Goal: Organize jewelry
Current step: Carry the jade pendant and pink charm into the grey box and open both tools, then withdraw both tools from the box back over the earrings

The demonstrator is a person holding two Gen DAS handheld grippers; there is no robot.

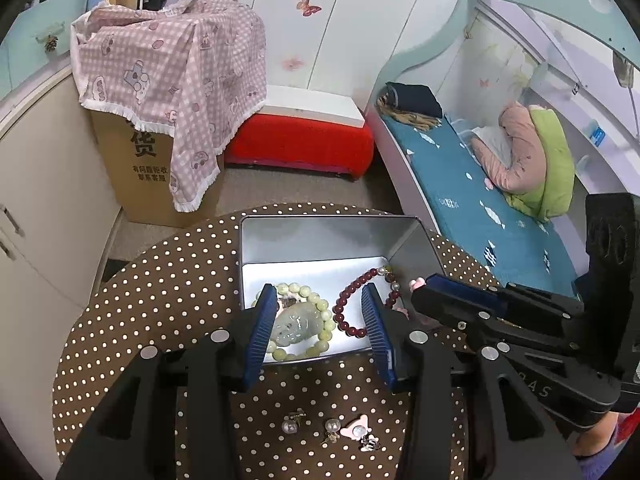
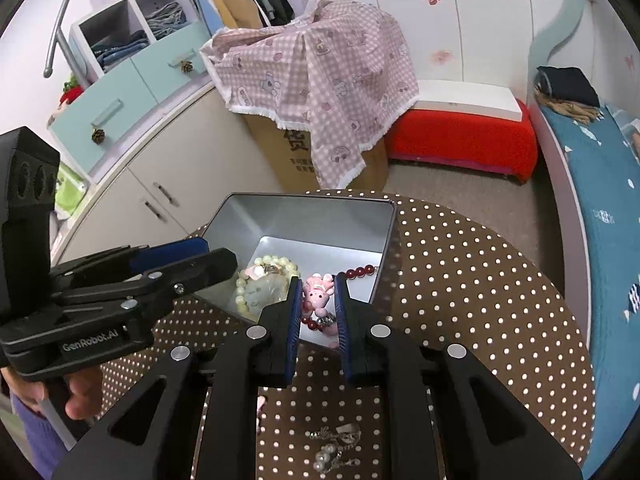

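A silver metal box [image 1: 328, 236] stands open on the polka-dot table [image 1: 160, 300]. Inside lie a pale green bead bracelet with a jade pendant [image 1: 296, 322] and a dark red bead bracelet [image 1: 352, 300]. My left gripper [image 1: 322, 326] is open and empty, hovering over the box's near edge. My right gripper [image 2: 317, 306] holds a pink bunny charm [image 2: 316, 292] between its fingers over the box [image 2: 304, 216]; it shows from the side in the left wrist view [image 1: 424, 288]. Loose earrings and a pink bear clip [image 1: 356, 430] lie on the table in front of the box.
More small trinkets [image 2: 336, 444] lie on the table near me. Beyond the table stand a cardboard box under a pink checked cloth [image 1: 172, 76], a red bench [image 1: 300, 144], a bed with a blue sheet [image 1: 480, 200] at right and cabinets [image 2: 160, 168] at left.
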